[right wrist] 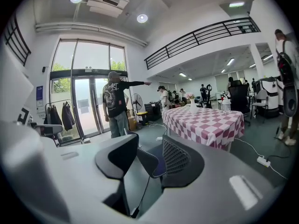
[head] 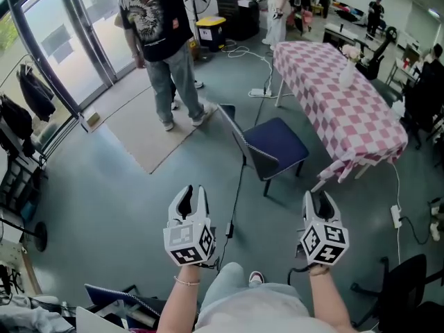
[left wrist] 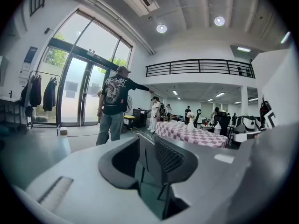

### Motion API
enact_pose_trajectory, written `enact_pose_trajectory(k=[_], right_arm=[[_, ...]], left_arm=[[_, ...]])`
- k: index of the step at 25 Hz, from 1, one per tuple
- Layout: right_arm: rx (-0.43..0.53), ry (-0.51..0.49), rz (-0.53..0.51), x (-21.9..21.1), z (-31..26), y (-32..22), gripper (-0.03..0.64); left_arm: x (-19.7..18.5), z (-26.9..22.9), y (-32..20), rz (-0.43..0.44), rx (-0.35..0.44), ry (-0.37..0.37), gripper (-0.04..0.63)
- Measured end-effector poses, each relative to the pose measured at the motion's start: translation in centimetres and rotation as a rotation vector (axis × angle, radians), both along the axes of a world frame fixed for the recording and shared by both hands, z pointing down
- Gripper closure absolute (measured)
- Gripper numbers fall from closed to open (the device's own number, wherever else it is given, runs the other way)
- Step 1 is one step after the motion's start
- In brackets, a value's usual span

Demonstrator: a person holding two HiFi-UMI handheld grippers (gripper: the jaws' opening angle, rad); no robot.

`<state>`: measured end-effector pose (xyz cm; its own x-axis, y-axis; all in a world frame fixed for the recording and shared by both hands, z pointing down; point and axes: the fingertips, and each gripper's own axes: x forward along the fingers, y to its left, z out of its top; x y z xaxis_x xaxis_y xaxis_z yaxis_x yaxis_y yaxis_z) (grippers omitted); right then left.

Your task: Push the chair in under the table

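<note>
Well, you held both claws out in front of you at about the same height, side by side and apart from each other, each tipped slightly downward. Your left claw (head: 192,194) stood partly open, its two dark pads separated by a moderate gap with nothing caught between them. Your right claw (head: 319,198) was spread wide, and it too gripped nothing.

The chair (head: 274,144) stood on the floor (head: 104,200) ahead of both claws and well apart from them, nearer the line of your right claw than that of your left. In the right gripper view you looked at it straight through the gap between the pads. Its mesh backrest faced you and its dark blue seat pointed away from the claws, toward the tabletop (head: 333,96) with the pink-and-white checked cloth. The seat sat out in the open, close to the hanging edge of the cloth but not beneath it.

The tabletop lay beyond the chair and off to the right of your right claw, and a pale vase (head: 347,75) stood on it. A black cable (head: 238,186) ran across the floor from the chair back toward the space between your claws. Farther ahead of your left claw, a person (head: 163,40) in a dark printed shirt stood at the edge of a tan mat (head: 149,134).
</note>
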<state>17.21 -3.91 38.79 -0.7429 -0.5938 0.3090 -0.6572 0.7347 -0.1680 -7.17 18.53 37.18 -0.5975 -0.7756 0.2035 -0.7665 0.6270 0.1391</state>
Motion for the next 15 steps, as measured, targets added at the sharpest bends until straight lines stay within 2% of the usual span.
enact_pose_trajectory(k=[7, 10, 15], right_arm=[[-0.035, 0.035, 0.046, -2.6, 2.1, -2.5, 0.468], [-0.043, 0.050, 0.087, -5.5, 2.9, -3.3, 0.468], [-0.050, 0.040, 0.188, -13.0, 2.4, -5.1, 0.468]], left_arm=[[-6.0, 0.2, -2.0, -0.010, 0.031, 0.010, 0.510], [-10.6, 0.8, -3.3, 0.011, 0.050, 0.025, 0.509], [-20.5, 1.4, -6.7, 0.093, 0.039, 0.037, 0.509]])
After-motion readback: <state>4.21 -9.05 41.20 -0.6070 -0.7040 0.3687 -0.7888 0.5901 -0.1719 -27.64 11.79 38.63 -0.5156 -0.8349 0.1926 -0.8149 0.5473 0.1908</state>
